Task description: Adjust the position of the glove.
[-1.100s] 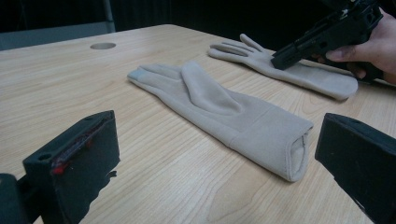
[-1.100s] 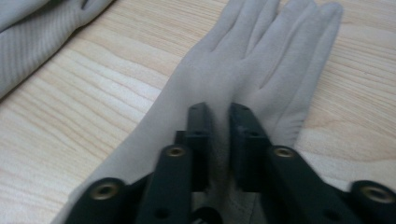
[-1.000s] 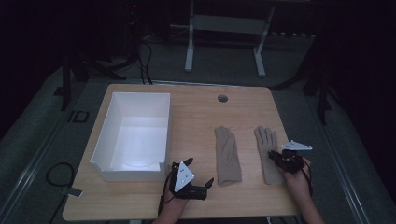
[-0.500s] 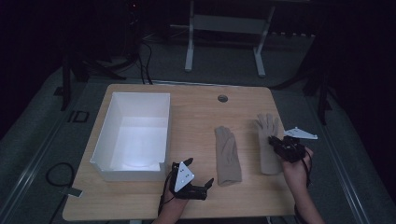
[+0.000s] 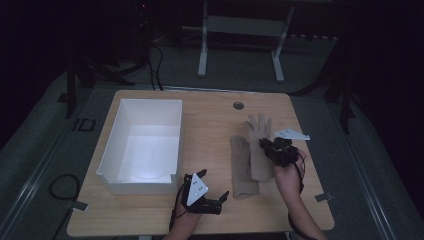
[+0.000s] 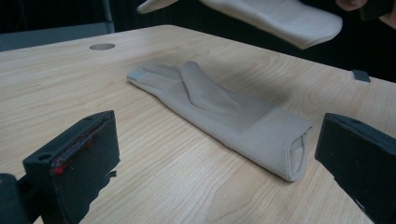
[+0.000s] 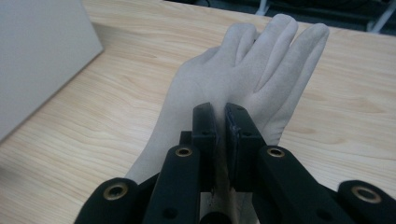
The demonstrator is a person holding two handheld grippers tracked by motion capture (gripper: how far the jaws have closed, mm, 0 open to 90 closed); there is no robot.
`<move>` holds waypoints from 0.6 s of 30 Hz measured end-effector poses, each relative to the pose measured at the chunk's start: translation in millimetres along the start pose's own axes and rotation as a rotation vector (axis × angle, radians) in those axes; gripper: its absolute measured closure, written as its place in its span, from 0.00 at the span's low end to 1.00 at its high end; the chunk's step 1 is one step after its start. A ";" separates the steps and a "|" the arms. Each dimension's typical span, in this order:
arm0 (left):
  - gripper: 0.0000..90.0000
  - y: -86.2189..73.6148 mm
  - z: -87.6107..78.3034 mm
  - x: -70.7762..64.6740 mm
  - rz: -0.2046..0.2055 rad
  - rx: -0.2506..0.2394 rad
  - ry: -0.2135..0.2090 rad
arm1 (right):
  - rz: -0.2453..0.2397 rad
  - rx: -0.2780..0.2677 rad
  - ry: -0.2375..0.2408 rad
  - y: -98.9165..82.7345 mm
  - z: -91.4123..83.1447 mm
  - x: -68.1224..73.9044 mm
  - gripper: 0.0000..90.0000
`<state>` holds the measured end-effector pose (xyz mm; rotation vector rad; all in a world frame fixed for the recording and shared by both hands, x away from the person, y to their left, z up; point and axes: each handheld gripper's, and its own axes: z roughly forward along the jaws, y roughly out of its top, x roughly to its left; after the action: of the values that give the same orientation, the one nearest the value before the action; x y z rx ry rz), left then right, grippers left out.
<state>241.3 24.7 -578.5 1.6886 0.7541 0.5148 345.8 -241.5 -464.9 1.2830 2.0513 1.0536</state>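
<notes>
Right gripper (image 7: 219, 122) pinches a raised glove (image 7: 252, 60) (jaws closed).

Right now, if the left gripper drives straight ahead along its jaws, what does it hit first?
Most likely the cuff end of the flat glove on the table, lying just ahead between the open jaws of the left gripper. Depth is uncertain.

Beige gloves (image 5: 250, 155), white box (image 5: 142, 145) (plain, unpatterned).

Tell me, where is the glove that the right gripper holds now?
In the high view, the held glove is at the table's right-centre, pinched by the right gripper and overlapping the other glove, right of the white box.
</notes>
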 end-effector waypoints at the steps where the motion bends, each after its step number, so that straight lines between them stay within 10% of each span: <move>1: 0.00 0.0 0.1 0.0 -0.001 -0.001 0.000 | 0.008 0.002 0.005 0.2 2.9 4.7 0.93; 18: 0.00 0.0 0.1 -0.6 0.002 -0.001 -0.003 | 0.023 0.108 0.012 -31.0 38.3 32.5 0.92</move>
<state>240.9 24.2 -578.5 1.6887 0.7497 0.5144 344.0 -206.8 -512.6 1.3590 2.1332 0.9740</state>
